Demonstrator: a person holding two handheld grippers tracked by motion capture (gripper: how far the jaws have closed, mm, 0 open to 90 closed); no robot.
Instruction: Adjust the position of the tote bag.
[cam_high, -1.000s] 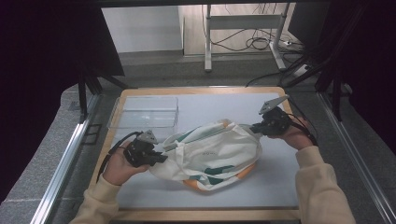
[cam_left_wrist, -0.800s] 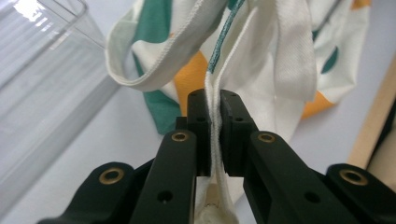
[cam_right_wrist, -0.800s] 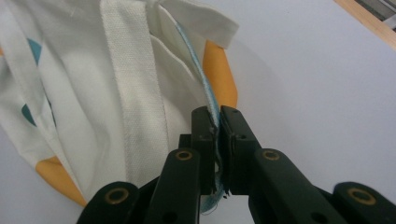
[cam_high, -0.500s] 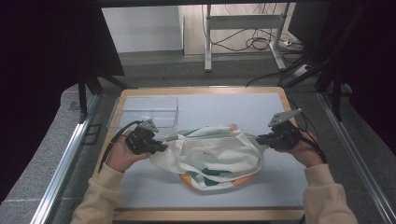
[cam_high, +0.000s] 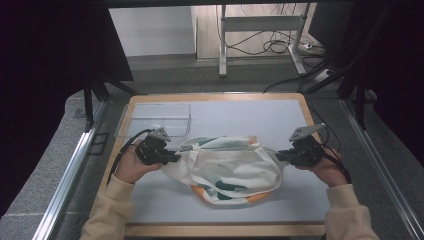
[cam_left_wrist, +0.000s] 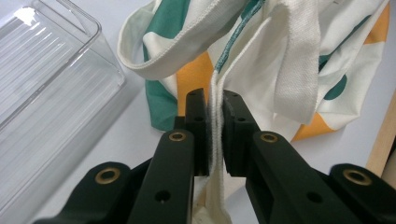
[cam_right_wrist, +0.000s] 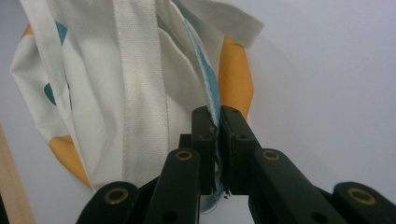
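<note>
A white cloth tote bag (cam_high: 227, 167) with green and orange patches hangs stretched between my two grippers above the grey mat. At the bag's left end, my left gripper (cam_high: 172, 157) is shut on the rim. In the left gripper view the white fabric edge (cam_left_wrist: 215, 116) is pinched between the black pads (cam_left_wrist: 198, 121), and a handle strap (cam_left_wrist: 299, 56) dangles beside it. My right gripper (cam_high: 280, 156) is shut on the bag's right end. In the right gripper view a blue-edged seam (cam_right_wrist: 211, 105) is clamped between the pads (cam_right_wrist: 231, 130), with a white strap (cam_right_wrist: 140, 93) to its left.
A clear plastic tray (cam_high: 155, 120) stands at the back left of the mat (cam_high: 260, 115), just behind my left hand; the left gripper view has it (cam_left_wrist: 46, 84) at the left. The wooden table edge (cam_high: 220, 230) frames the mat. Metal rails run along both sides.
Both grippers have moved apart, the left one leftward and the right one down and toward the near side. The bag has been pulled wider and flatter between them.
</note>
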